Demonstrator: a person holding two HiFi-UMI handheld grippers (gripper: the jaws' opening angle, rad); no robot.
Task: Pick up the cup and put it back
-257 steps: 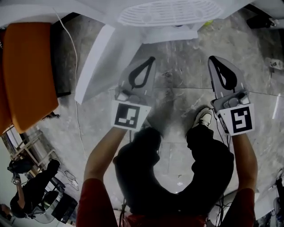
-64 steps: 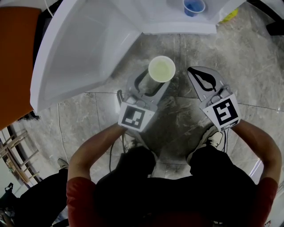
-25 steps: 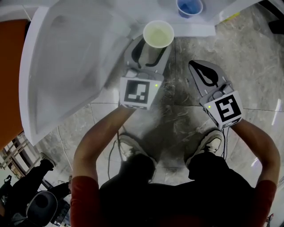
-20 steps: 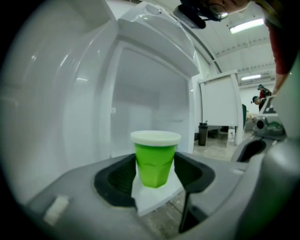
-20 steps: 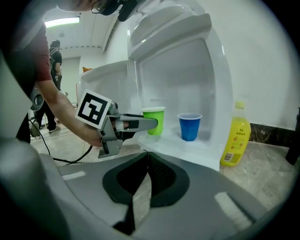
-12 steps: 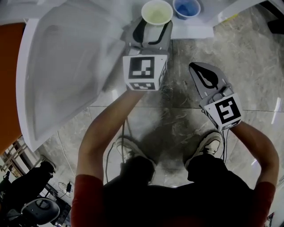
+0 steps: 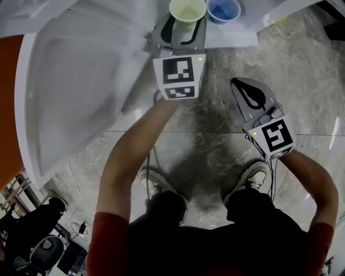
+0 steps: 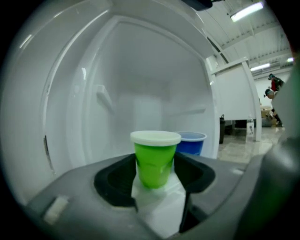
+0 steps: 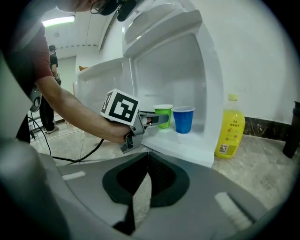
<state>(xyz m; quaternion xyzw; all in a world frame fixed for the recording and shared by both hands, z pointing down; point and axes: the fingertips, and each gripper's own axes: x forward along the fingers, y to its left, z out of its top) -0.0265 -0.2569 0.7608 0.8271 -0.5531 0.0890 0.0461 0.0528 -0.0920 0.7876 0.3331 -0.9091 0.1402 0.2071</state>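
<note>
At fridge shelf point(image 7: 233, 38) edge, beside blue cup point(image 7: 223, 9): left gripper point(image 7: 185, 24) jaws wide, clamped on green cup point(image 7: 187, 9) mid-wall. Thin plastic likely light, squashy, tippy; grip below rim, gently. Right gripper point(image 7: 245, 86) jaws closed, empty.

This is a large hall set up as a lab-like test space: a high ceiling with long strip lights point(image 8: 247, 11) spans a polished grey stone floor point(image 7: 215, 135). A white fridge point(image 9: 173, 70) stands open at the far side with a yellow bottle point(image 9: 228, 126) on the floor to its right. A cable point(image 9: 70, 160) trails over the tiles on the left, and white partition panels point(image 8: 236, 101) and another person point(image 8: 273, 86) show farther off.
</note>
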